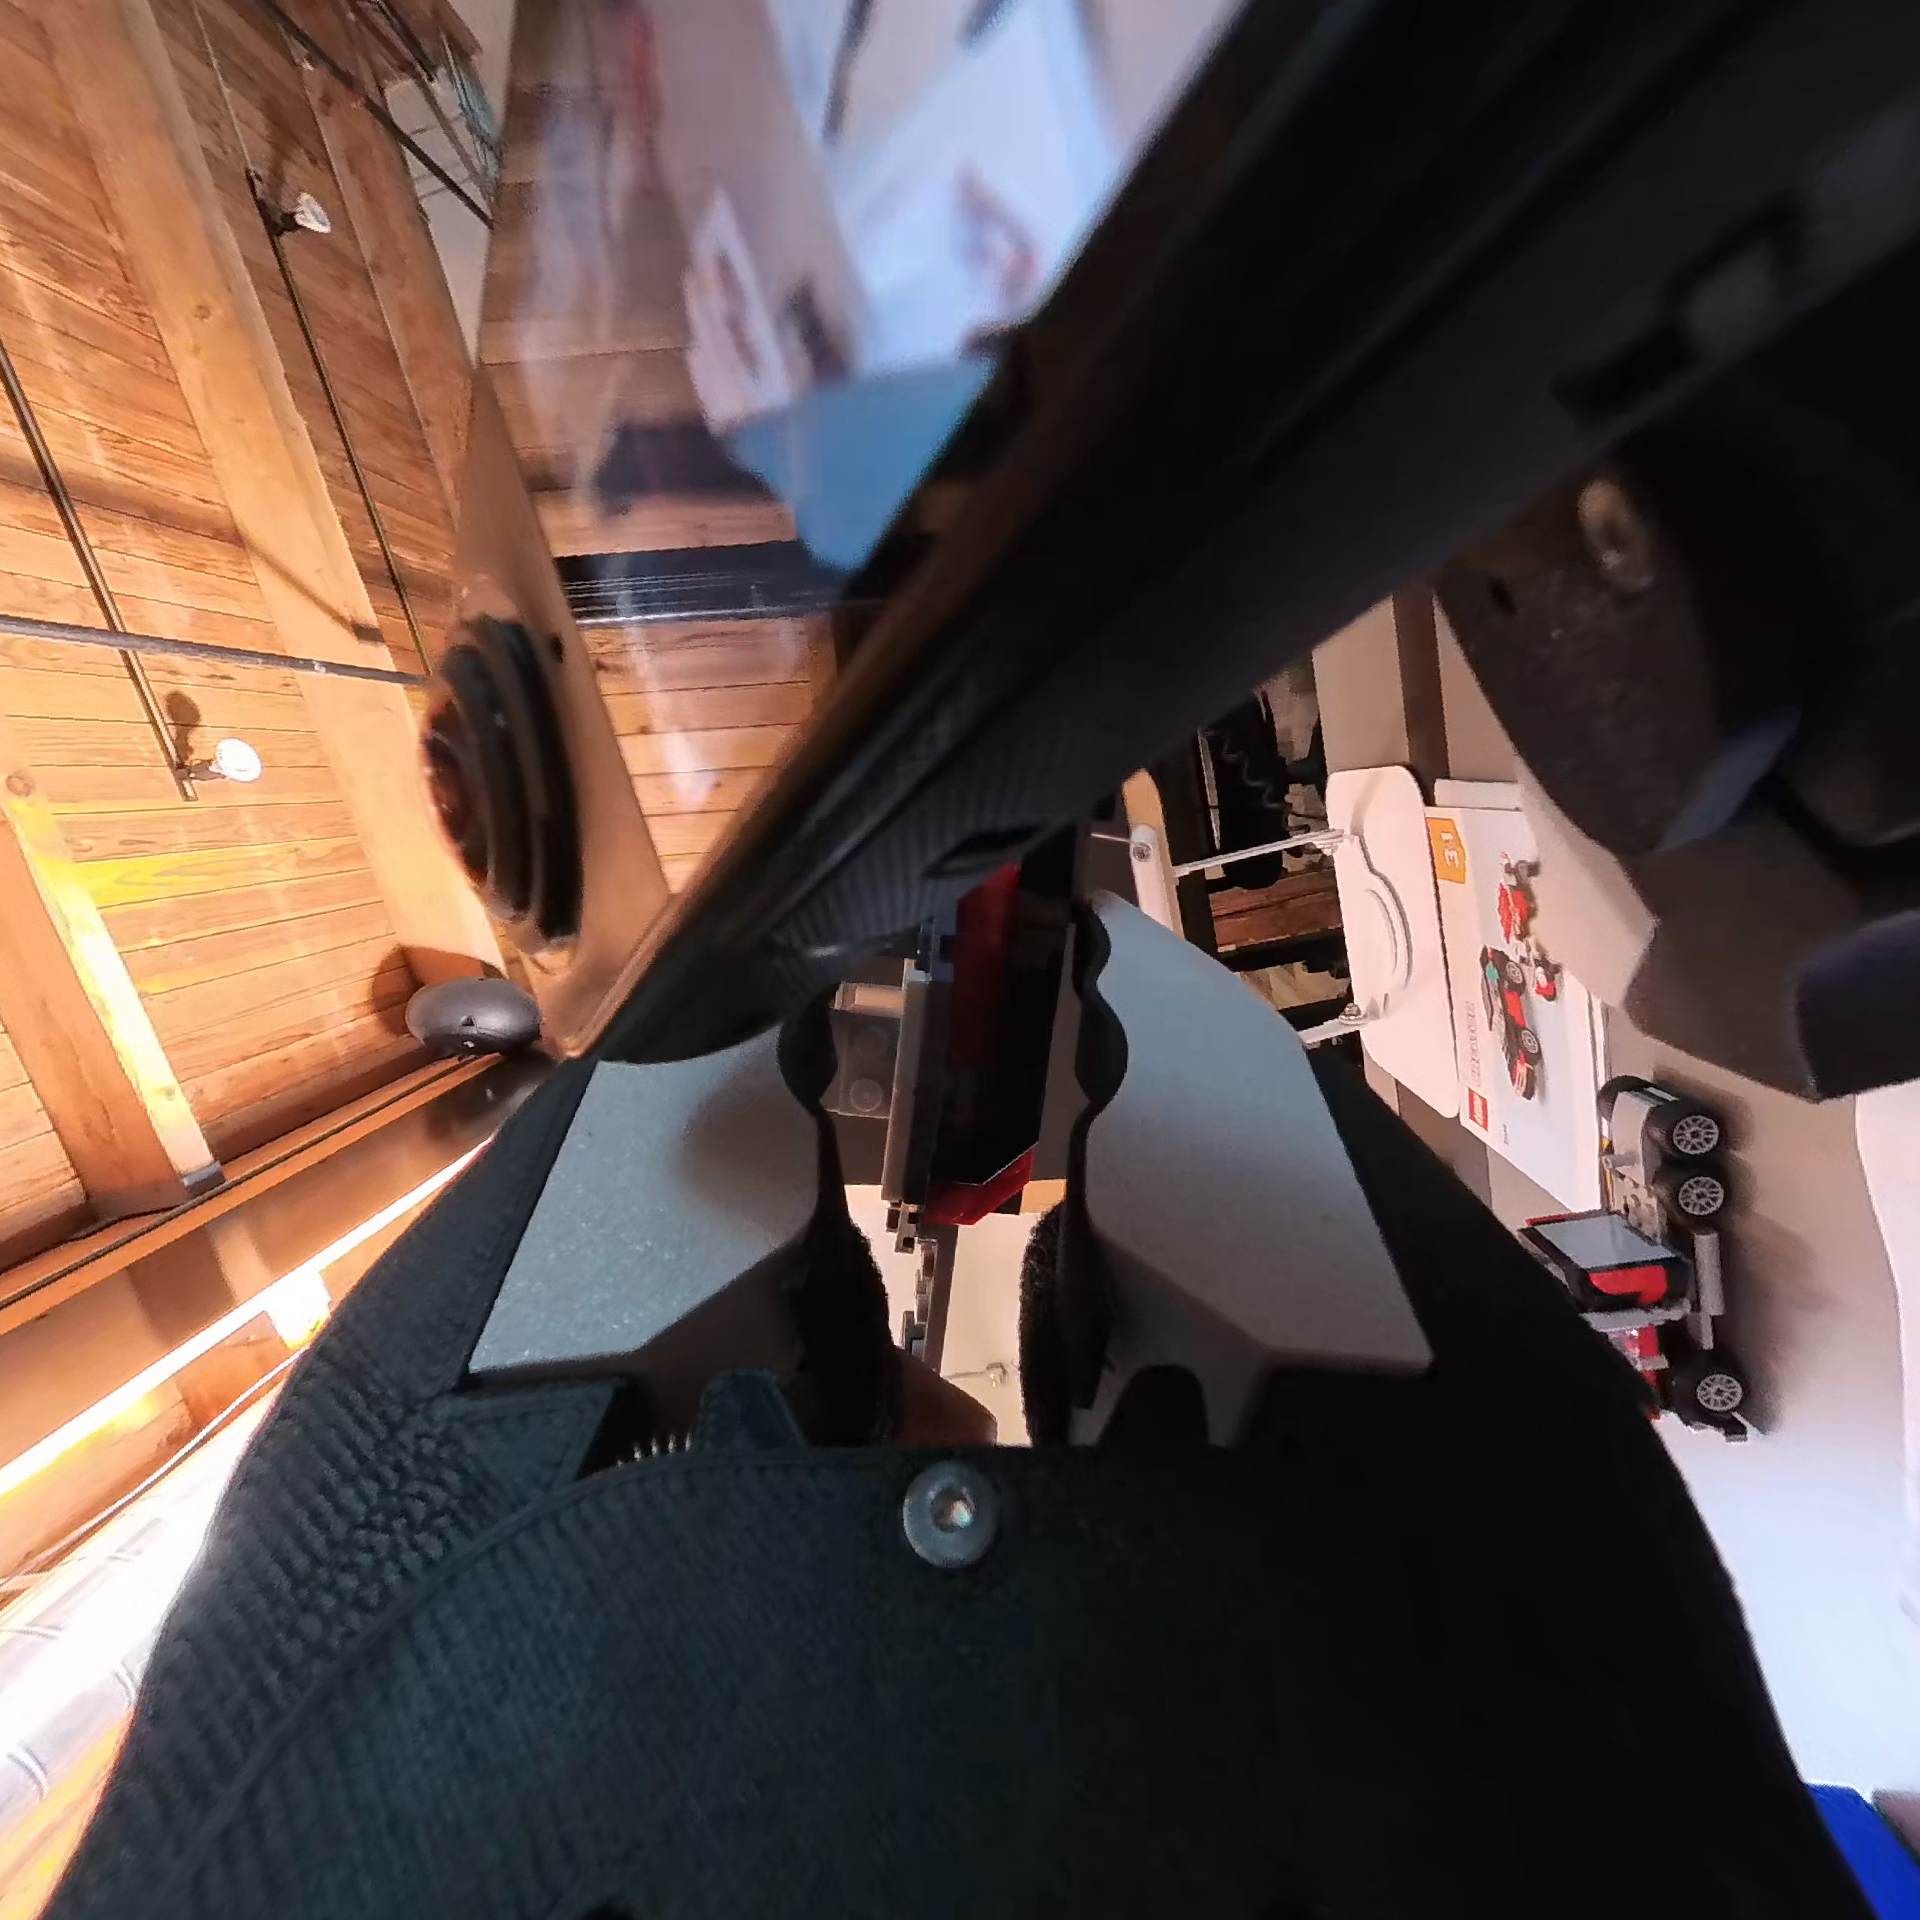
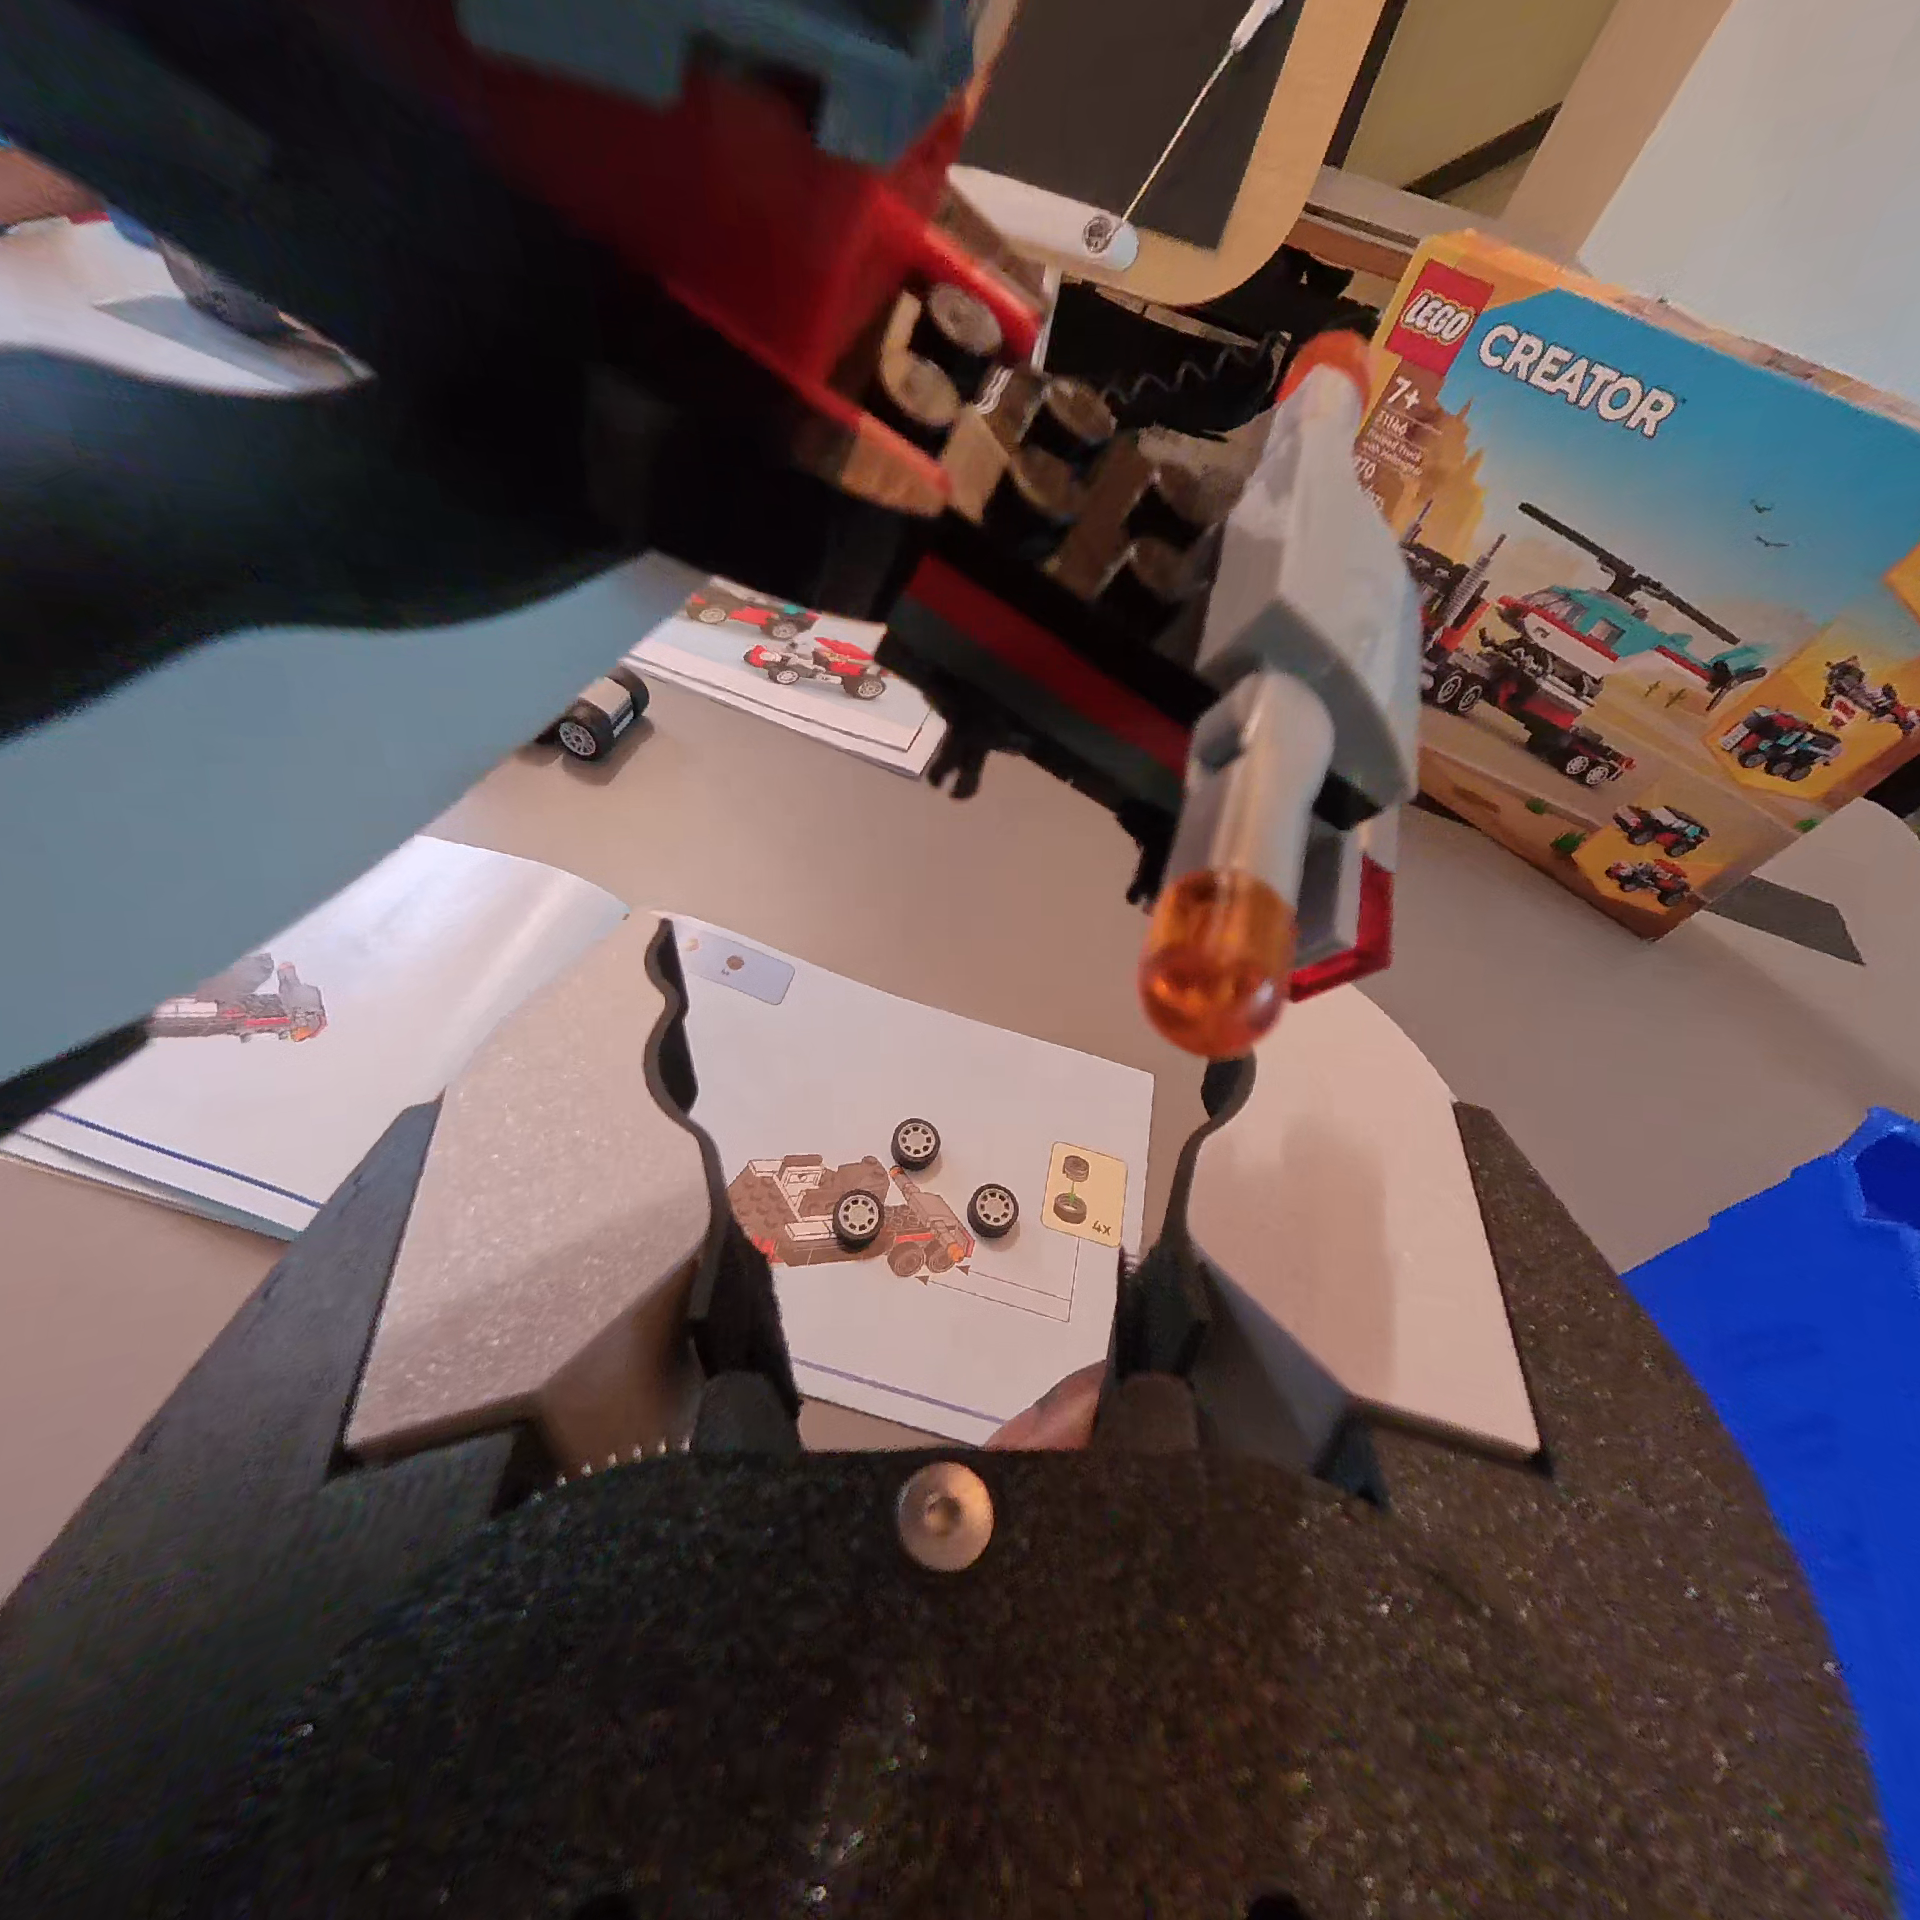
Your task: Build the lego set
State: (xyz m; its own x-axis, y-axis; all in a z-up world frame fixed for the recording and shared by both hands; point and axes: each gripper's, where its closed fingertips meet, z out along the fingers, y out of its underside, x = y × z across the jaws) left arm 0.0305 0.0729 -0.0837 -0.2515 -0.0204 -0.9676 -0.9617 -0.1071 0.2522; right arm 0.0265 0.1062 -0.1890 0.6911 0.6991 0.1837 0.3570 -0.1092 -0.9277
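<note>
My left gripper (image 1: 956,1023) is shut on a red, black and grey lego assembly (image 1: 977,1049) and holds it in the air, turned on its side. In the right wrist view the same assembly (image 2: 1039,644) hangs above the table, with a grey bar tipped by an orange transparent stud (image 2: 1216,966). The left gripper (image 2: 260,416) shows there as a dark blur at the upper left. My right gripper (image 2: 945,1039) is open and empty, just below the assembly, its right fingertip close to the orange stud. The open instruction booklet (image 2: 935,1091) lies beneath it.
A built lego truck (image 1: 1652,1268) stands on the grey table (image 2: 831,831) beside a closed booklet (image 1: 1496,956). The lego box (image 2: 1621,582) stands at the back right. A loose wheel (image 2: 603,717) lies near another booklet (image 2: 810,665). A blue bin (image 2: 1808,1403) is at the right.
</note>
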